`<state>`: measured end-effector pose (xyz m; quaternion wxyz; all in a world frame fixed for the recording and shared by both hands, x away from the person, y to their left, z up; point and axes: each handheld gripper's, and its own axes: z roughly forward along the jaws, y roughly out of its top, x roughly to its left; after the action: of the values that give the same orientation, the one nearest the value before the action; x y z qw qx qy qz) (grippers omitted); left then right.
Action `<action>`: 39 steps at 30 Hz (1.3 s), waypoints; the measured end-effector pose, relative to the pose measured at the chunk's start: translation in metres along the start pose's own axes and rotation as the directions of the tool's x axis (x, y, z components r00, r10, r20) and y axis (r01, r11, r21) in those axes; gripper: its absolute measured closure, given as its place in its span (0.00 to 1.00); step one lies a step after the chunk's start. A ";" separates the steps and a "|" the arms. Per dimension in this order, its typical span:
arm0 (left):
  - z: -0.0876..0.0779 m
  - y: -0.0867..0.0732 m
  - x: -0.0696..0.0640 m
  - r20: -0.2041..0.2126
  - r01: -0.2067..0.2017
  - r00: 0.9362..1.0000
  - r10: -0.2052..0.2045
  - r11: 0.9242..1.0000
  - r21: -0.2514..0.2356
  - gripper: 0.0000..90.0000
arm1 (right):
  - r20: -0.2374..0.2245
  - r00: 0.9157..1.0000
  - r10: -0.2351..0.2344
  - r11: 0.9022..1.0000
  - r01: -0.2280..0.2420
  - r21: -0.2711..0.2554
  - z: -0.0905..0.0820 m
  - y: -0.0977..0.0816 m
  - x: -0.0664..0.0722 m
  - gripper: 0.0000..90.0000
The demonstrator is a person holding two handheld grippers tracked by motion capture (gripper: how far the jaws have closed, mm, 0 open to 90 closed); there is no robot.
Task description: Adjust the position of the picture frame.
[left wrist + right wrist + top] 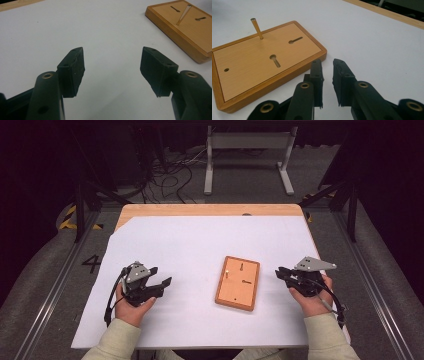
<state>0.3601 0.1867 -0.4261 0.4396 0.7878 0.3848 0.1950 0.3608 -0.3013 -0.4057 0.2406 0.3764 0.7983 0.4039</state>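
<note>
Between grippers on white sheet: wooden board [238, 283], untouched. Left gripper [156, 281] spread; right gripper [280, 272] nearly pressed together, empty.

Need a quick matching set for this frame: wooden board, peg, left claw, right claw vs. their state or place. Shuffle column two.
1. wooden board
2. peg
3. left claw
4. right claw

a. jaws nearly together, nothing between
b. stands in a hole
c. lies flat on the white sheet
d. jaws wide apart, nothing between

Pairs: 1-c, 2-b, 3-d, 4-a
</note>
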 end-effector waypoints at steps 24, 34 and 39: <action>0.002 0.001 -0.004 -0.002 -0.013 1.000 0.013 1.000 0.011 0.40 | -0.042 0.998 -0.040 0.995 0.044 0.094 0.005 0.017 0.010 1.00; 0.001 0.000 -0.004 0.001 -0.013 1.000 0.013 1.000 0.011 0.40 | -0.082 0.994 -0.079 0.982 0.092 0.167 0.022 0.050 0.009 1.00; 0.001 0.000 -0.004 0.003 -0.012 1.000 0.012 1.000 0.013 0.40 | -0.101 0.991 -0.090 0.973 0.109 0.203 0.036 0.060 0.010 1.00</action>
<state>0.3584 0.1828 -0.4266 0.4338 0.7933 0.3806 0.1938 0.4039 -0.2535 -0.3765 0.1833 0.3400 0.8642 0.3225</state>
